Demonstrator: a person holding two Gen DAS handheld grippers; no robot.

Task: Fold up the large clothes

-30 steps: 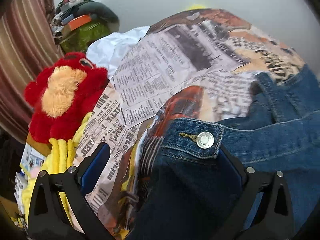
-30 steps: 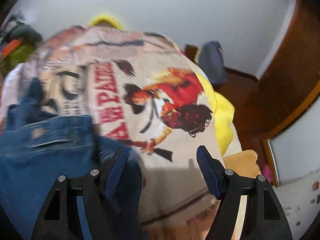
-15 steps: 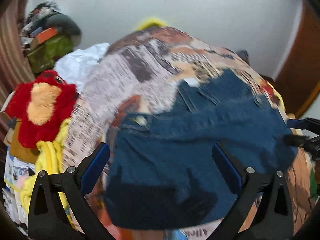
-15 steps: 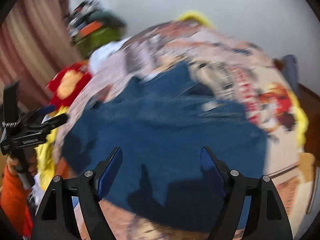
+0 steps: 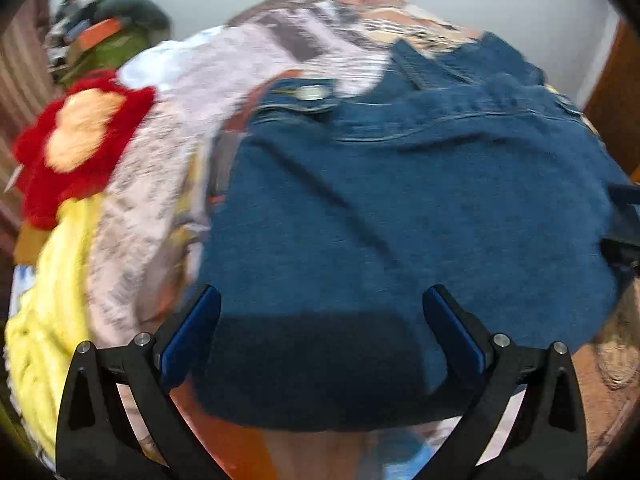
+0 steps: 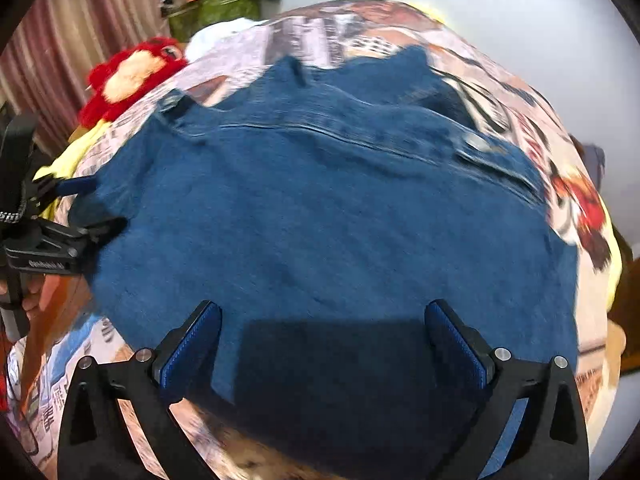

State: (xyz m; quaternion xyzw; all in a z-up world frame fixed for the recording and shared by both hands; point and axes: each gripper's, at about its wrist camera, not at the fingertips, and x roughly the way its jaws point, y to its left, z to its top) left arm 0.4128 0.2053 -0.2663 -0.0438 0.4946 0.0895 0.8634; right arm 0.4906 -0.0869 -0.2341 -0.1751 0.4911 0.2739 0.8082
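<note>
While the printed sheet (image 6: 532, 128) covers the whole bed, the jeans (image 6: 320, 220) lie folded and flat across the middle of it, a dark blue block with the waistband and a metal button (image 5: 310, 93) at the far edge. Beyond the jeans' far left corner sits a red plush toy (image 5: 76, 140), with a yellow cloth (image 5: 48, 300) just below it at the sheet's left side. Further back from the jeans, against the pale wall, a green bundle (image 6: 216, 6) carries an orange item on top.

The right gripper (image 6: 322, 340) hovers over the near edge of the jeans; its jaws have just been opening and now stand wide, the blue pads clear of the denim, nothing pinched. The left gripper (image 5: 320, 324) hangs over the same near edge, jaws also spread wide and released, no cloth caught between them. In the right wrist view it reaches toward the jeans' left edge, a hand (image 6: 34, 296) on its handle.
</note>
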